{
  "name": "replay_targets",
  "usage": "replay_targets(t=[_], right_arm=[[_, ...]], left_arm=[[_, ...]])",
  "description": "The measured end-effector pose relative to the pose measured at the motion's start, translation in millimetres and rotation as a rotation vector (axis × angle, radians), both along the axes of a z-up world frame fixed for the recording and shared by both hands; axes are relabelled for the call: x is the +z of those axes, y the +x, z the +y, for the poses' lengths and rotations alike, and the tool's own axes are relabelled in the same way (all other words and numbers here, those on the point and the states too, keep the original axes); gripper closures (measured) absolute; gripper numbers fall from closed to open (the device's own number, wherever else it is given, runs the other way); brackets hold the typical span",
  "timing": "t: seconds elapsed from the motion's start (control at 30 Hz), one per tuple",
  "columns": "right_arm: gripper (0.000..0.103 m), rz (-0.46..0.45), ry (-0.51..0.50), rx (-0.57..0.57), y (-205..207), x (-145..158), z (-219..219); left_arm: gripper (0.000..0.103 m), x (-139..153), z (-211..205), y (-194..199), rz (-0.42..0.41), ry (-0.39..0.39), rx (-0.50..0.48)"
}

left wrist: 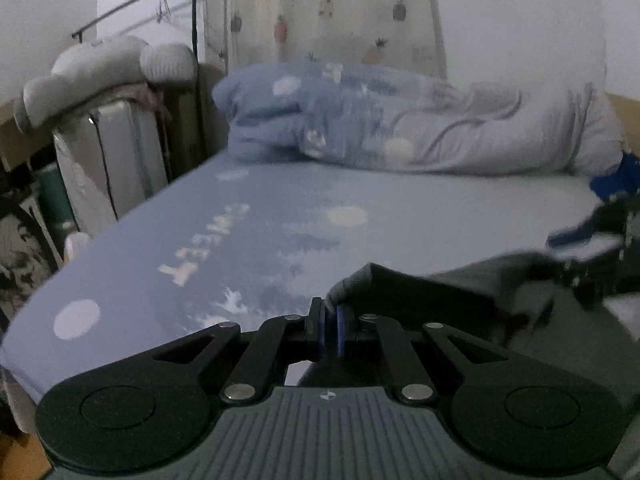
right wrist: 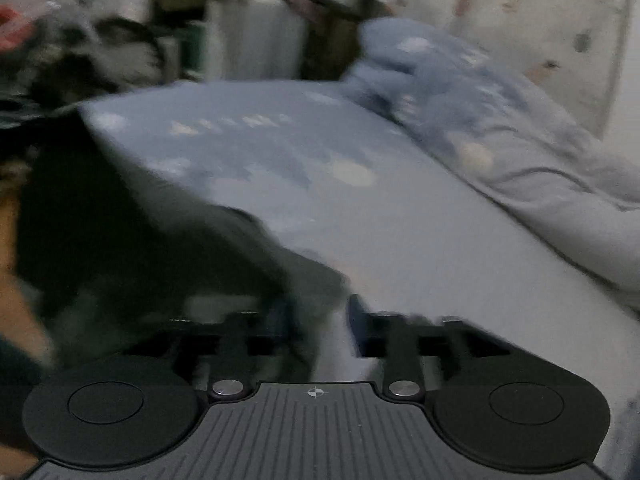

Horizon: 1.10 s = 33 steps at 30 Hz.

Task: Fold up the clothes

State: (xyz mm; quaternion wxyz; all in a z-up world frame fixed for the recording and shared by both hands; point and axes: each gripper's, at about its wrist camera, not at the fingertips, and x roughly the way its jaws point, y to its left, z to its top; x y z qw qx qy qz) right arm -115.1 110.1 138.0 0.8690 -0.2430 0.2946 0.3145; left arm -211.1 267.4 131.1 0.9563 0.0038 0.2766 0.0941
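Fabric is pinched in the left gripper (left wrist: 330,316): its blue-padded jaws are nearly together on a ribbed grey edge of a dark grey cloth garment (left wrist: 460,300). From that pinch the garment runs to the right across the near edge of the bed with its light blue patterned sheet (left wrist: 248,240), sagging in loose folds toward the near right corner. At the right edge of the left wrist view, a blurred black and blue shape (left wrist: 600,232) meets the far end of the garment; what it is cannot be made out.

The right gripper (right wrist: 320,320) has its jaws standing apart, about halfway wide, with pale sheet showing through the gap. The picture is smeared, so whether the left pad touches the garment lying against it cannot be told; nothing is clamped.

Farther out, a crumpled light blue duvet with white dots (left wrist: 380,120) lies heaped along the far edge of the bed. Behind it hangs a cream curtain printed with small fruits (left wrist: 340,8). Beyond the far left corner a grey plush toy (left wrist: 108,68) lies on top of a white upright case (left wrist: 120,152).
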Motion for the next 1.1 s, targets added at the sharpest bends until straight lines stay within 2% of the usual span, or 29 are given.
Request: replay_targets(t=[0.07,0.13,0.23,0.37,0.47,0.5,0.53,0.6,0.73,0.87,0.97,1.0,1.03,1.1], right_arm=[[0.041,-0.055,0.021,-0.023,-7,5,-5],[0.033,-0.142,0.008,0.008,-27,11,-7],[0.026,-0.247,-0.032,0.049,-58,17,-7],[0.023,-0.253,-0.045,0.080,-86,34,-10],[0.025,-0.266,-0.090,0.169,-108,42,1],[0.026,-0.269,-0.131,0.213,-109,39,10],[0.032,-0.271,-0.173,0.257,-111,36,20],[0.038,-0.261,-0.262,0.330,-113,25,36],[0.044,-0.265,-0.417,0.438,-106,-1,61],[0.055,-0.247,-0.487,0.452,-96,-19,75],[0.069,-0.230,-0.538,0.422,-82,-30,81],[0.073,-0.228,-0.538,0.405,-79,-32,81],[0.086,-0.226,-0.531,0.387,-75,-33,81],[0.091,-0.249,-0.511,0.352,-73,-30,77]], left_arm=[[0.095,-9,3,8,-0.008,-0.002,0.007],[0.095,-15,7,18,-0.022,-0.013,0.021],[0.095,-23,14,32,-0.046,-0.037,0.034],[0.095,-28,21,40,-0.067,-0.040,0.019],[0.095,-22,28,32,-0.090,-0.049,0.006],[0.095,-22,30,30,-0.096,-0.056,0.006],[0.095,-22,30,29,-0.096,-0.055,0.007],[0.095,-24,31,28,-0.096,-0.054,0.008],[0.095,-23,31,17,-0.103,-0.047,0.004],[0.095,-22,34,15,-0.112,-0.054,0.006],[0.095,-22,35,14,-0.113,-0.051,0.005],[0.095,-22,35,14,-0.114,-0.050,0.004],[0.095,-21,34,13,-0.115,-0.049,0.002],[0.095,-20,34,12,-0.117,-0.037,0.001]])
